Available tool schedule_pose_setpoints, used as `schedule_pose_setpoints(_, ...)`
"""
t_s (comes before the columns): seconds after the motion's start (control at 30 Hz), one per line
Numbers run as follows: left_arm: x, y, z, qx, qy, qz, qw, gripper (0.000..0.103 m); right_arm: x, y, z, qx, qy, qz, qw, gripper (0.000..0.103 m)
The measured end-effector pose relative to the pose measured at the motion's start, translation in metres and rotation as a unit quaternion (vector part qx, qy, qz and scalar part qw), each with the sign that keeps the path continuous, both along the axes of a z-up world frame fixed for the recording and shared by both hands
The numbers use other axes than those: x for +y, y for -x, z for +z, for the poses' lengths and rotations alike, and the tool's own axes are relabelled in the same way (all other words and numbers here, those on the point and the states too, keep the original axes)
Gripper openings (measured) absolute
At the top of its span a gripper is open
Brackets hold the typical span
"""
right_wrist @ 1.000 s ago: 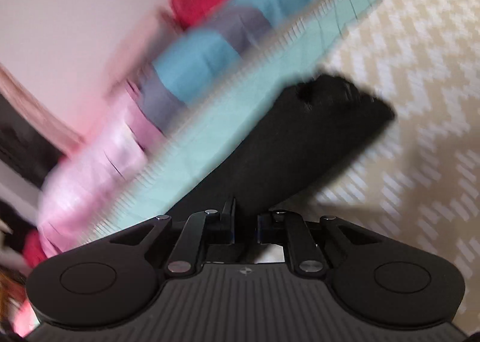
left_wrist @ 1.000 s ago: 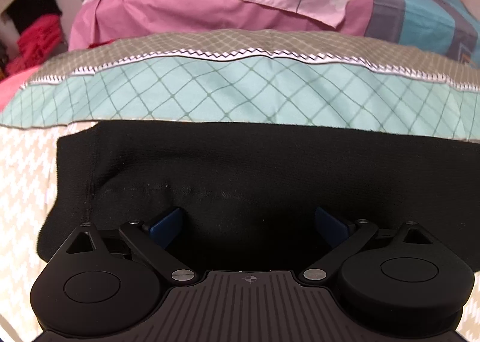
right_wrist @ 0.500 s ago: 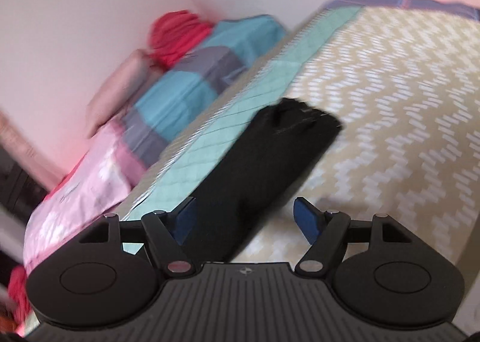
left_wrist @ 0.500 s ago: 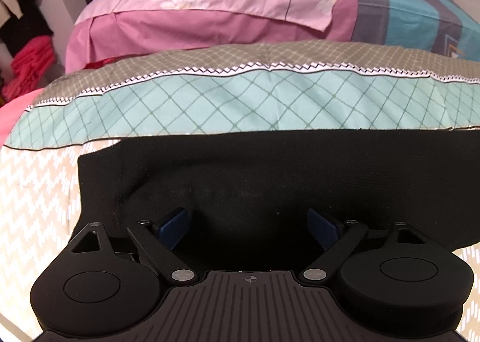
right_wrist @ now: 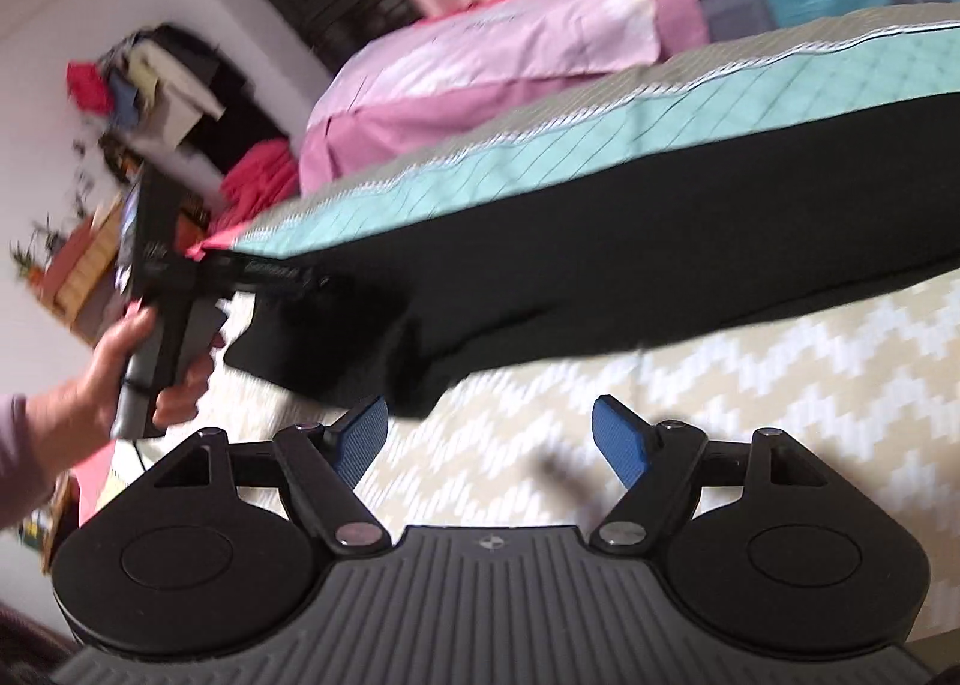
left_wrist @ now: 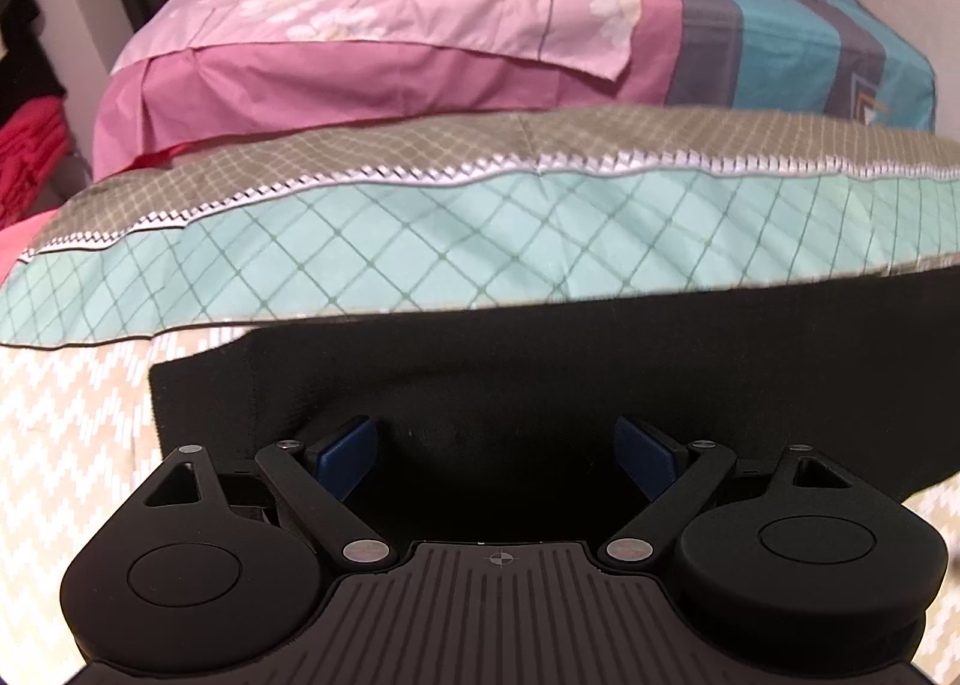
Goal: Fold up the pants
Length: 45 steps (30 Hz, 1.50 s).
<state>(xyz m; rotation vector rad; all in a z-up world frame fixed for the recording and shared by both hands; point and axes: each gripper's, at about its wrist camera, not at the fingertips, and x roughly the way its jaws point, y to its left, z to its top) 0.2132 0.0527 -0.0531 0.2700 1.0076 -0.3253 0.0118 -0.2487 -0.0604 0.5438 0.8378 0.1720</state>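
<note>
The black pants [left_wrist: 540, 373] lie folded in a long band across the bed, on the beige zigzag cover [right_wrist: 750, 385] and right up against the edge of a teal checked quilt [left_wrist: 480, 241]. Behind the quilt sits a pink pillow [left_wrist: 390, 24], with a blue and grey striped pillow [left_wrist: 810, 42] beside it. The left gripper [left_wrist: 497, 448] hangs over the pants with its jaws spread wide; the blue pads [left_wrist: 348, 445] stand apart above the dark cloth, and whether they touch it cannot be told. The right gripper [right_wrist: 489, 436] has just been opening and now stands wide with only the cover between its pads, the corner of the pants just off its left pad. In the right wrist view a hand [right_wrist: 120, 367] grasps the other gripper's handle at the far end of the pants, with cluttered shelves [right_wrist: 120, 144] behind.
</note>
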Motion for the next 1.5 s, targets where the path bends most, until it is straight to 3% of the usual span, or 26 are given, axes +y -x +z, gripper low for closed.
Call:
schedule_pose_setpoints(0.27,0.003,0.001,-0.012,0.004,-0.014,-0.027,0.9995,0.103,0.016,-0.002,-0.003,0.007,0.001,0.015,1.000,0.079)
schedule_pose_setpoints(0.5,0.005,-0.007,-0.013,0.024,-0.006,-0.030,0.9992,0.103,0.038,-0.033,-0.013,-0.013,-0.004,0.072,0.997,0.066)
schedule_pose_setpoints(0.67,0.006,-0.010,-0.012,0.031,-0.001,-0.031,0.9990,0.103,0.062,-0.068,-0.032,-0.011,-0.021,0.106,0.994,0.061)
schedule_pose_setpoints(0.77,0.006,-0.011,-0.012,0.034,0.000,-0.035,0.9988,0.103,0.073,-0.087,-0.040,-0.032,-0.005,0.121,0.992,0.061)
schedule_pose_setpoints(0.83,0.006,-0.010,-0.012,0.034,0.000,-0.037,0.9987,0.103,0.068,-0.103,-0.048,-0.045,-0.031,0.095,0.994,0.062)
schedule_pose_setpoints(0.9,0.007,-0.011,-0.012,0.033,0.001,-0.039,0.9987,0.103,0.066,-0.115,-0.060,-0.028,-0.080,0.091,0.992,0.062)
schedule_pose_setpoints(1.0,0.008,-0.011,-0.013,0.033,0.002,-0.041,0.9986,0.103,0.078,-0.121,-0.072,0.023,-0.171,0.179,0.969,0.066)
schedule_pose_setpoints(1.07,0.008,-0.010,-0.013,0.033,0.003,-0.044,0.9985,0.103,0.077,-0.115,-0.065,0.001,-0.158,0.196,0.968,0.067)
schedule_pose_setpoints(1.2,0.008,-0.011,-0.014,0.031,0.005,-0.044,0.9985,0.103,0.056,-0.127,-0.076,0.008,-0.178,0.115,0.977,0.066)
schedule_pose_setpoints(1.27,0.007,-0.010,-0.015,0.028,0.002,-0.047,0.9985,0.103,0.069,-0.130,-0.078,0.020,-0.207,0.168,0.964,0.067)
schedule_pose_setpoints(1.3,0.006,-0.009,-0.015,0.028,0.000,-0.050,0.9984,0.103,0.079,-0.129,-0.079,0.031,-0.214,0.210,0.953,0.076)
schedule_pose_setpoints(1.37,0.007,-0.009,-0.015,0.028,0.000,-0.054,0.9982,0.103,0.088,-0.122,-0.070,0.005,-0.147,0.239,0.960,0.073)
schedule_pose_setpoints(1.4,0.007,-0.009,-0.016,0.028,0.000,-0.054,0.9982,0.103,0.081,-0.123,-0.070,0.006,-0.139,0.220,0.966,0.069)
schedule_pose_setpoints(1.43,0.007,-0.010,-0.016,0.028,0.001,-0.053,0.9982,0.103,0.066,-0.126,-0.075,0.013,-0.165,0.168,0.972,0.062)
schedule_pose_setpoints(1.47,0.007,-0.010,-0.016,0.027,0.001,-0.052,0.9983,0.103,0.053,-0.126,-0.081,0.022,-0.206,0.124,0.970,0.059)
schedule_pose_setpoints(1.5,0.007,-0.010,-0.016,0.026,0.001,-0.051,0.9984,0.103,0.049,-0.124,-0.083,0.027,-0.222,0.115,0.968,0.059)
